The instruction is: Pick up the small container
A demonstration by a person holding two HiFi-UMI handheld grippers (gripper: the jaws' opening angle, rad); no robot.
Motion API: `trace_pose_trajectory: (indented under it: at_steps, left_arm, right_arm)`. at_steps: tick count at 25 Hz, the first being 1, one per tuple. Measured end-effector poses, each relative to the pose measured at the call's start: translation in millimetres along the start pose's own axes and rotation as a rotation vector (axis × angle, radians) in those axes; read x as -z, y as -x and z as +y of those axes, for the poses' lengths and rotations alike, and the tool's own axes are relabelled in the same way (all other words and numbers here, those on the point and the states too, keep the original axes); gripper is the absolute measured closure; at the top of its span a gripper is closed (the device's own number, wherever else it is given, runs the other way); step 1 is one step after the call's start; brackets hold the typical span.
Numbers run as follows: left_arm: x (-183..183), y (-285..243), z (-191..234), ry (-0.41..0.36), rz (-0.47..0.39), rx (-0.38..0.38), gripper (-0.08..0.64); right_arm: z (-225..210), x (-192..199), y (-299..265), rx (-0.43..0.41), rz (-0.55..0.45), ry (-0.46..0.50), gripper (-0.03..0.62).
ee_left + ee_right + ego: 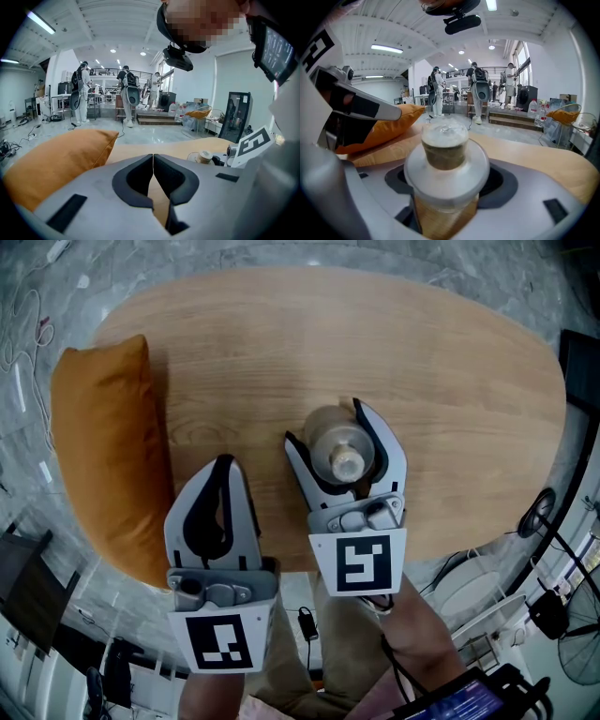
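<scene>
A small clear container (pixel 342 448) with a round lid and a knob on top sits between the jaws of my right gripper (pixel 328 427), which is shut on it over the oval wooden table (pixel 281 343). The right gripper view has the container (pixel 446 164) filling the middle, with the jaws of that gripper (pixel 446 192) pressed against both its sides. My left gripper (pixel 225 463) hovers to the left near the table's front edge, jaws shut and touching with nothing between them (pixel 153 157). From the left gripper view the container (pixel 204 156) shows at the right.
An orange pillow (pixel 108 456) lies along the table's left end, close to my left gripper. Cables and a fan stand on the floor at the right (pixel 562 615). Several people (pixel 126 93) stand far off in the hall.
</scene>
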State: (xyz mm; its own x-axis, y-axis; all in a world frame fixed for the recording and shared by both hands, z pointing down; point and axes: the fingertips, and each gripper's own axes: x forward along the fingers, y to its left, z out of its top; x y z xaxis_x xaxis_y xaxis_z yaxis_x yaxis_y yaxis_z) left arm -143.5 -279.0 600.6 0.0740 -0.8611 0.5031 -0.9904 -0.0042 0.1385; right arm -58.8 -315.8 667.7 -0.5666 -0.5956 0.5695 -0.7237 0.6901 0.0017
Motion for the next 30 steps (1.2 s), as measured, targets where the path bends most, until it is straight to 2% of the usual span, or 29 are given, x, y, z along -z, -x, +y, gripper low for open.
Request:
trace_pose_trajectory:
  at_steps: [14,24,30]
  left_arm:
    - [-41.3,32.3,-9.8,-0.02,-0.062,-0.002,0.546]
    - [-88.2,72.7,-10.5,-0.038,-0.138,-0.006,0.546]
    - [-127.3,115.1,-8.4,-0.036,-0.151,-0.024,0.546]
  right_arm:
    - [4.3,-52.0,37.0,0.013,-0.08,0.0,0.25]
    - [13.4,-110.2,78.5,0.032,-0.146,0.039,0.25]
    - [24.5,-158.0,119.3,0.04,-0.162,0.075,0.25]
